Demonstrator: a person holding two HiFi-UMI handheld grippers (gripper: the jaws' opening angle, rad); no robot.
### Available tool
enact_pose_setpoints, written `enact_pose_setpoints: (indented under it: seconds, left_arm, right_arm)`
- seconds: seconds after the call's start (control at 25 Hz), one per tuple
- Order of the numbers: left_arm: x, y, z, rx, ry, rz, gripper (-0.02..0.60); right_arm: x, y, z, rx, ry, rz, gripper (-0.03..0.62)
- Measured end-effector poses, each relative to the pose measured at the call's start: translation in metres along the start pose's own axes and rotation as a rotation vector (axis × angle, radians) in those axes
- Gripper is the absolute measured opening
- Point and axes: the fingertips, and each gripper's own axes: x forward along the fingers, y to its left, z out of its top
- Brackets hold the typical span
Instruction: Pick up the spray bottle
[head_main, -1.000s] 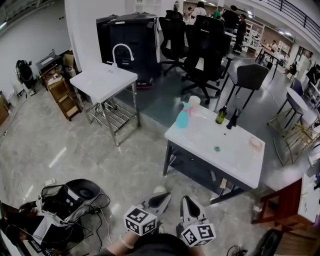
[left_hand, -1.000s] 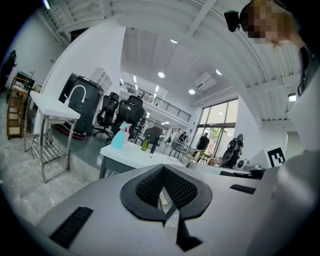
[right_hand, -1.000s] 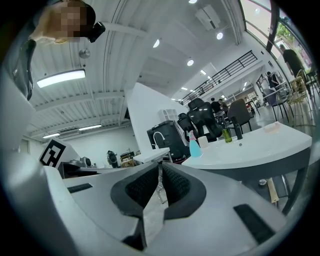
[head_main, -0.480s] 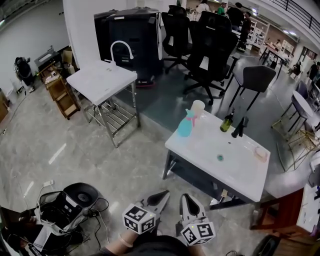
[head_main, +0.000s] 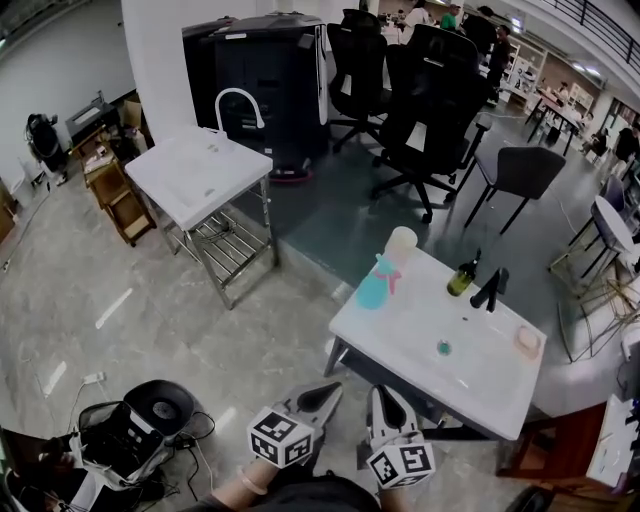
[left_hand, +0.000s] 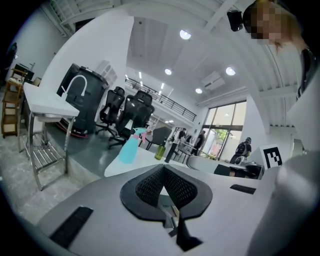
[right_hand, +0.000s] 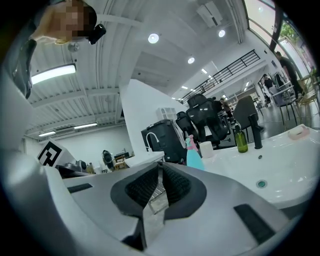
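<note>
The teal spray bottle (head_main: 375, 285) with a pink trigger head stands upright at the far left corner of a white sink table (head_main: 400, 330). It also shows in the left gripper view (left_hand: 128, 148) and the right gripper view (right_hand: 193, 155), well ahead of the jaws. My left gripper (head_main: 328, 392) and right gripper (head_main: 378, 396) sit side by side low in the head view, short of the table's near edge. Both point towards the table. The left gripper (left_hand: 163, 168) and right gripper (right_hand: 159, 166) are shut with nothing held.
A white cup (head_main: 401, 243), green glass bottle (head_main: 461, 276), black faucet (head_main: 490, 288) and pink dish (head_main: 528, 341) share the table. A second white sink stand (head_main: 195, 170) is far left, black office chairs (head_main: 440, 90) beyond, floor equipment with cables (head_main: 130, 435) at bottom left.
The white table and the spray bottle have drawn nearer and slid lower right in the head view. Both grippers have stayed shut and side by side.
</note>
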Motion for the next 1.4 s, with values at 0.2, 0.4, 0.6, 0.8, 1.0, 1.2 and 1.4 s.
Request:
enact_pose_setpoints:
  seconds: [0.2, 0.4, 0.6, 0.8, 1.0, 1.2, 1.4]
  left_arm:
    - [0.030, 0.023, 0.022, 0.002, 0.003, -0.014, 0.005]
    - [0.064, 0.044, 0.045, 0.013, 0.010, -0.038, 0.005]
    - [0.094, 0.064, 0.064, 0.026, 0.012, -0.069, 0.005]
    - [0.123, 0.072, 0.071, 0.028, 0.008, -0.102, 0.005]
    - [0.135, 0.080, 0.075, 0.033, 0.009, -0.101, 0.005]
    - [0.142, 0.088, 0.082, 0.027, -0.003, -0.073, 0.005]
    - [0.152, 0.101, 0.088, 0.005, -0.011, -0.015, 0.005]
  right_arm:
    - [0.036, -0.023, 0.015, 0.000, -0.004, -0.032, 0.011]
    - [0.070, -0.042, 0.031, -0.016, -0.021, -0.041, 0.011]
    - [0.105, -0.050, 0.038, -0.038, -0.002, -0.016, 0.119]
    - [0.125, -0.066, 0.042, -0.070, 0.007, -0.015, 0.192]
    - [0.136, -0.081, 0.048, -0.089, 0.014, -0.022, 0.224]
    - [0.148, -0.091, 0.054, -0.109, 0.022, -0.002, 0.246]
    - [0.166, -0.108, 0.056, -0.119, 0.049, 0.012, 0.270]
